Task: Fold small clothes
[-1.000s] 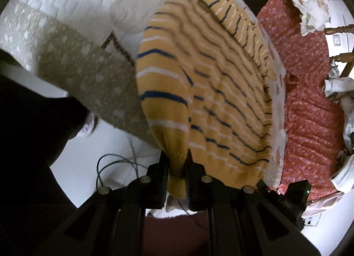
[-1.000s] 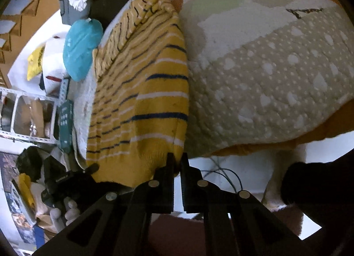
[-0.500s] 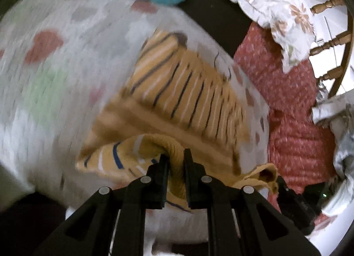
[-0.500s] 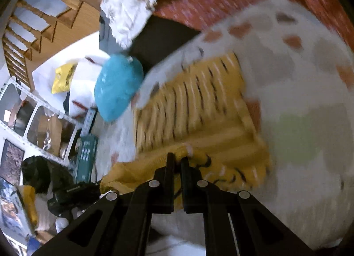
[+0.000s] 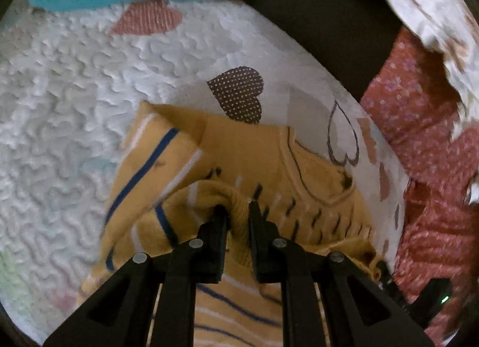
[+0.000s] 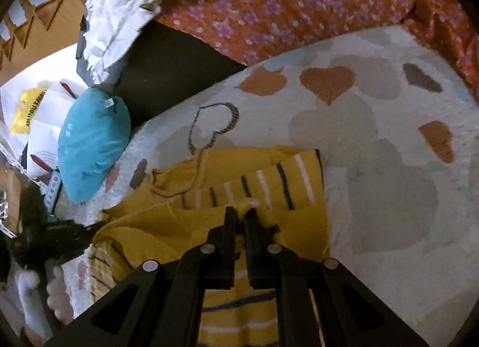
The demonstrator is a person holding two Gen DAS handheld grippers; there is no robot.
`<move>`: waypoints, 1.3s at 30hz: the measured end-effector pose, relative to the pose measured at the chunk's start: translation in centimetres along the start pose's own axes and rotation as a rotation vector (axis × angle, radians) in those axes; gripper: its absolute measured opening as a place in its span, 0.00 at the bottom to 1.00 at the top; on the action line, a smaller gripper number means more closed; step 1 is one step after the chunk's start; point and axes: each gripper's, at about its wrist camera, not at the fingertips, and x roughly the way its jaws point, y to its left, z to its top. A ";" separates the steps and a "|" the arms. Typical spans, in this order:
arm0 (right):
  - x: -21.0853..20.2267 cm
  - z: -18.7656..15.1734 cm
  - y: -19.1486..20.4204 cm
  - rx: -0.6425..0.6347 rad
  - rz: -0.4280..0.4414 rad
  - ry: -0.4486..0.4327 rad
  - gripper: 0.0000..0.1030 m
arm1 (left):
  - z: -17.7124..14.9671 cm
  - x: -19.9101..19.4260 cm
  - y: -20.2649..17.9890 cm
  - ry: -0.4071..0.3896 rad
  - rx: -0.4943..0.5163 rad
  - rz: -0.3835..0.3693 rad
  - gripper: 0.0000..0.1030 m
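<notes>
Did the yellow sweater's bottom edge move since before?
Yes. The sweater's bottom edge hung over the quilt's near edge; now both grippers, left and right, have carried it up the quilt toward the collar, folding the sweater.

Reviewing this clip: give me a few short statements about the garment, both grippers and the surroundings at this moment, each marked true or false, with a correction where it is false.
1. The left gripper pinches a fold of the yellow striped sweater. True.
2. The sweater lies on a bare wooden table. False: it lies on a white quilt with heart patches.
3. The right gripper has sweater fabric between its fingertips. True; its jaws are opening.
4. The teal cushion sits on top of the sweater. False: it rests apart from it, at the quilt's edge.
5. The sweater lies fully flat and unfolded. False: its hem is doubled over the body.
</notes>
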 end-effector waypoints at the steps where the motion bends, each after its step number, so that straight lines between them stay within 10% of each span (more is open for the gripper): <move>1: 0.4 0.2 -0.5 0.010 0.003 -0.003 0.12 | 0.4 0.4 0.2 0.008 -0.017 -0.025 0.15; 6: -1.3 2.0 -2.6 0.132 0.005 -0.111 0.59 | 1.3 -0.7 0.5 -0.010 -0.046 -0.107 0.31; 10: -2.6 2.0 -1.3 0.090 0.017 -0.137 0.57 | 1.5 -3.3 0.6 -0.074 -0.037 -0.124 0.43; 17: 1.7 -0.4 4.9 -0.120 0.176 0.071 0.45 | -1.8 -7.6 0.9 -0.188 0.017 -0.046 0.44; 27: 4.9 -0.1 1.2 -0.077 -0.006 0.106 0.43 | -5.0 -1.0 -2.4 -0.051 0.296 -0.034 0.44; 39: 4.6 1.0 0.3 -0.067 -0.043 0.068 0.43 | 1.4 2.1 2.2 -0.130 0.024 0.057 0.19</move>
